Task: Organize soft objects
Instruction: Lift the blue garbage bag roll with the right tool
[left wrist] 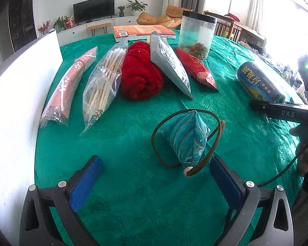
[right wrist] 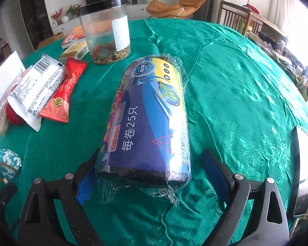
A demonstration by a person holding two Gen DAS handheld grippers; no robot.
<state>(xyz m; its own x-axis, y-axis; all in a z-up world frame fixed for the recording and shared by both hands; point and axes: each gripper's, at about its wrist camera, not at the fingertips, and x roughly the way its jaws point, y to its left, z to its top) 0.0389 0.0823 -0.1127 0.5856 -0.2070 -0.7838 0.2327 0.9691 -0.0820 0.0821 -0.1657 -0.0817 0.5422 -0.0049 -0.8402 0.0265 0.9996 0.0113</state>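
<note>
Right tongs (right wrist: 154, 176) spread astride the wrapped bag roll (right wrist: 147, 123) at frame centre, positioned for grasping; left tongs (left wrist: 156, 176) spread before the blue pouch (left wrist: 187, 137) on the surface (left wrist: 133, 184).

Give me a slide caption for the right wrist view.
Right gripper, open, straddles a plastic-wrapped blue roll lying on the green tablecloth.

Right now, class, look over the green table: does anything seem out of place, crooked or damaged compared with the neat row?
The blue roll lies apart from the row, tilted, its clear wrap torn loose at the near end. The small pouch also sits alone, cord sprawled around it.
</note>
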